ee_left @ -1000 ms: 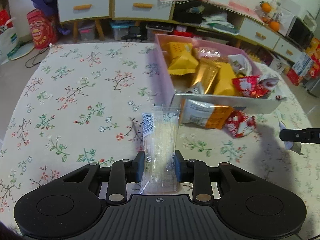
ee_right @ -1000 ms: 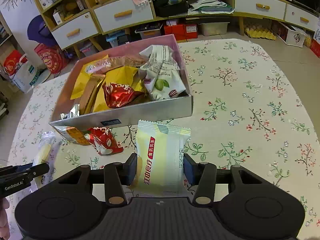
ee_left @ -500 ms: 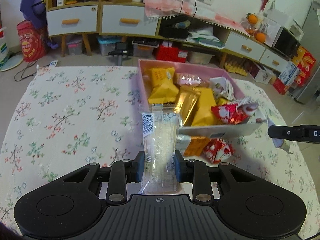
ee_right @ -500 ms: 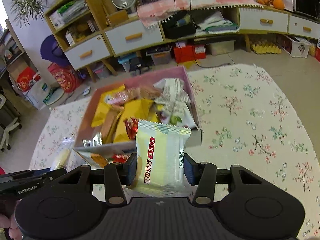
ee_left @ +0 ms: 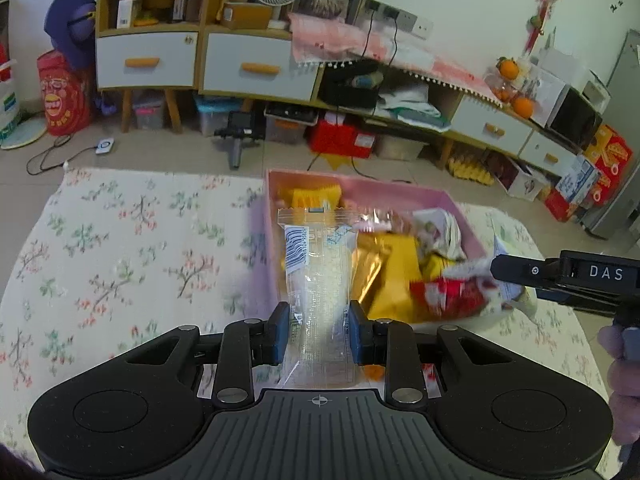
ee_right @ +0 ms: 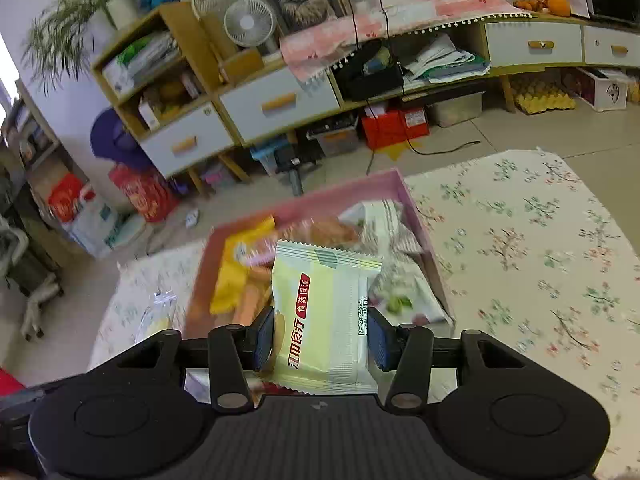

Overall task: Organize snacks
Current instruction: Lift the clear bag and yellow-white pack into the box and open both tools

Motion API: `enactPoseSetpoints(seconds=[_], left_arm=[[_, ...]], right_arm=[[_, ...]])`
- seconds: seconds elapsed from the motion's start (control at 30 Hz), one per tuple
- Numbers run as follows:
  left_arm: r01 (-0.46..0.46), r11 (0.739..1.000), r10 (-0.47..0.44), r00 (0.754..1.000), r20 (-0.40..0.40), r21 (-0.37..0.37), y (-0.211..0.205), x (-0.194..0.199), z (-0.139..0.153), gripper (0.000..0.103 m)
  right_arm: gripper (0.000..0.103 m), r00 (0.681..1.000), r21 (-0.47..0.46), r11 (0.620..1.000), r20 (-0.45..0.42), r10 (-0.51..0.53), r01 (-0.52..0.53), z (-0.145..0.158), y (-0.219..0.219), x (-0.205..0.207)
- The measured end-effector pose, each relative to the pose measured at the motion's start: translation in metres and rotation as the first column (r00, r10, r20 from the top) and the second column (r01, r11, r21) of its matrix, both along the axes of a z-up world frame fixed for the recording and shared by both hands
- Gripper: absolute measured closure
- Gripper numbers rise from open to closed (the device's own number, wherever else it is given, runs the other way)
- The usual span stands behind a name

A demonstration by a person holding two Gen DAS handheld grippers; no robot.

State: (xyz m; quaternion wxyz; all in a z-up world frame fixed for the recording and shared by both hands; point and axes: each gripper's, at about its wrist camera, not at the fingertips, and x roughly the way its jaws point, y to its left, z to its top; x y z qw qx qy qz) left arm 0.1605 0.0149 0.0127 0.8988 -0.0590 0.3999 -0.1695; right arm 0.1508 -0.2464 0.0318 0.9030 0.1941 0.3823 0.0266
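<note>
Both tongs clamped on snack packets, held above the pink box.

Left gripper [ee_left: 318,334] pinches a clear packet [ee_left: 320,280]; right gripper [ee_right: 320,340] squeezes a pale yellow-green packet [ee_right: 326,320]. I see both tilted downward over the pink box [ee_left: 362,188] of snacks on the floral tablecloth [ee_left: 120,248], with the right tool reaching in from the left view's right edge.

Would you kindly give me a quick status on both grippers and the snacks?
Left gripper shut on clear packet. Right gripper shut on green packet. Pink box ahead, already crowded. Nothing in the way.
</note>
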Motion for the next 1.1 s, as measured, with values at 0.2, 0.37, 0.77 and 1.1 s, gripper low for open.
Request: enactPoseSetpoints(seconds=[0.2, 0.37, 0.77, 1.1], left_arm=[[0.020, 0.999, -0.021, 1.000, -0.023, -0.041, -0.023, 0.027, -0.008, 0.076], [0.066, 0.996, -0.069, 0.997, -0.047, -0.065, -0.049, 0.042, -0.020, 0.076], [0.070, 0.997, -0.072, 0.994, -0.077, -0.035, -0.074, 0.062, -0.040, 0.076], [0.007, 1.000, -0.007, 1.000, -0.005, 0.000, -0.071, 0.077, -0.040, 0.076]], right_arm=[[0.081, 0.997, 0.103, 0.994, 0.069, -0.043, 0.036, -0.009, -0.017, 0.012], [0.081, 0.992, 0.135, 0.988, 0.089, -0.087, 0.075, -0.018, -0.029, 0.019], [0.081, 0.987, 0.152, 0.982, 0.105, -0.124, 0.108, -0.028, -0.035, 0.029], [0.080, 0.985, 0.117, 0.988, 0.129, -0.114, 0.100, -0.028, -0.029, 0.031]])
